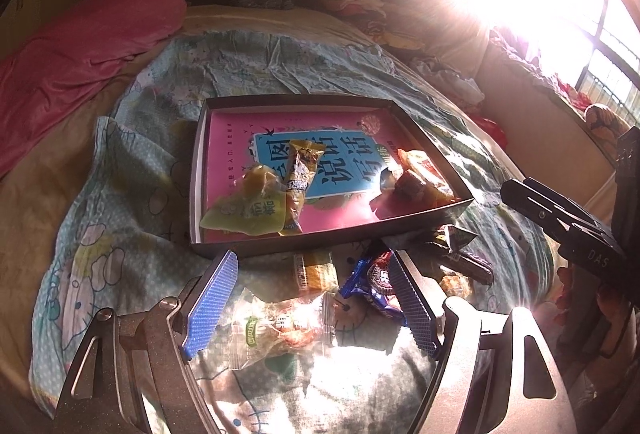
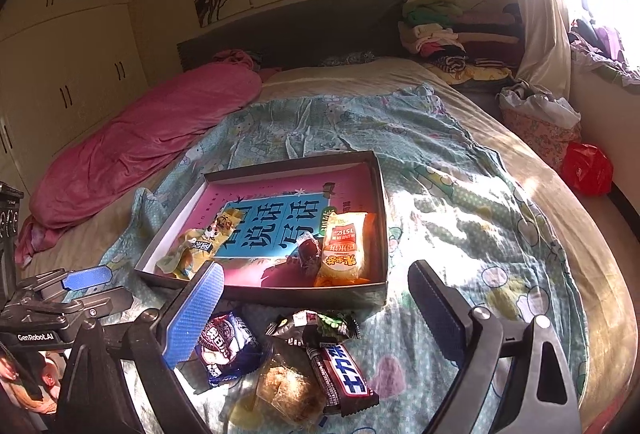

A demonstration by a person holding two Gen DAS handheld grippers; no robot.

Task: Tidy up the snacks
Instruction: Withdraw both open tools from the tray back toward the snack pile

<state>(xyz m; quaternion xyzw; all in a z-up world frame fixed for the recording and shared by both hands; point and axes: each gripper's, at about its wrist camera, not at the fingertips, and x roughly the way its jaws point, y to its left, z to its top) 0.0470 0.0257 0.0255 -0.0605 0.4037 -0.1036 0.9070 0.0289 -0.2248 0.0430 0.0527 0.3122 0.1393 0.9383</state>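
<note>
Right wrist view: the shallow box (image 2: 382, 202) on the bed (image 2: 500, 170) holds a yellow snack packet (image 2: 208, 240) at left and an orange packet (image 2: 343, 248) at right; both the left tool (image 1: 316, 298) and the right tool (image 2: 320, 310) gape empty.

Loose snacks (image 2: 304, 358) lie on the bedspread (image 2: 460, 218) before the box (image 2: 382, 218) holding others.

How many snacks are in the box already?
4. In the box, a green packet and a long yellow packet lie near left; a dark brown snack and an orange-white packet lie near right. Smaller ones may hide underneath.
</note>
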